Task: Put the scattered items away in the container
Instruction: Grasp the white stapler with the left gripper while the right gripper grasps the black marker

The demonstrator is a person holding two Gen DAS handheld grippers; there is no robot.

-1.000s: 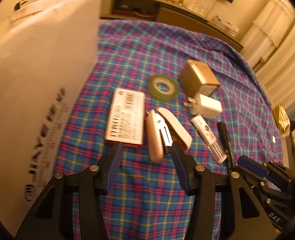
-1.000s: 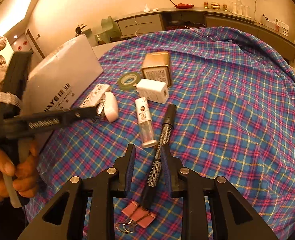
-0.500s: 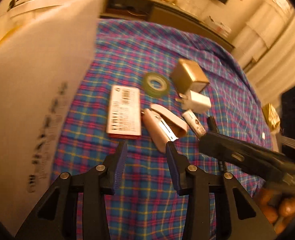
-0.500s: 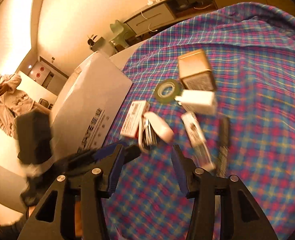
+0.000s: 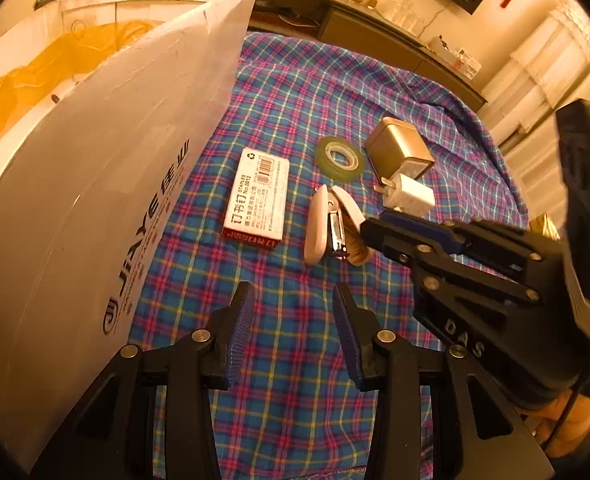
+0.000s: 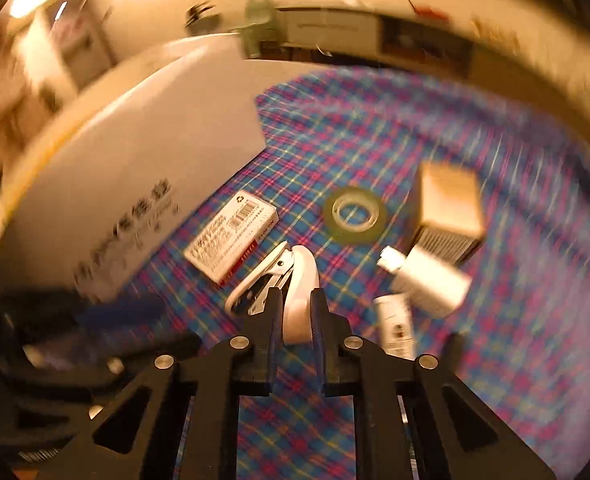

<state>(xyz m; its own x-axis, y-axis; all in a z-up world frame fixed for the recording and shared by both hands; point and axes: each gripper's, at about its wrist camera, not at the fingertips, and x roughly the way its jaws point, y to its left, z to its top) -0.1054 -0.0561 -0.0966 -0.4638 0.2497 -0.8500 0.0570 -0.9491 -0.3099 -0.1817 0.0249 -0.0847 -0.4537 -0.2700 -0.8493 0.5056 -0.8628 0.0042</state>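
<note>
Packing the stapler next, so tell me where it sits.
The stapler lies on the plaid cloth between the staple box and the white charger, its handle gripped by the right gripper.

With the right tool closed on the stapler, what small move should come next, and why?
Probably lift the stapler off the cloth: the right tool is already shut on its upper arm, and the white container stands open to the left.

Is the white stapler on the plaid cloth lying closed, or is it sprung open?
Open. The stapler lies on its side with its two white halves splayed in a V, the metal staple track bared between them. The right tongs are shut on one half.
</note>
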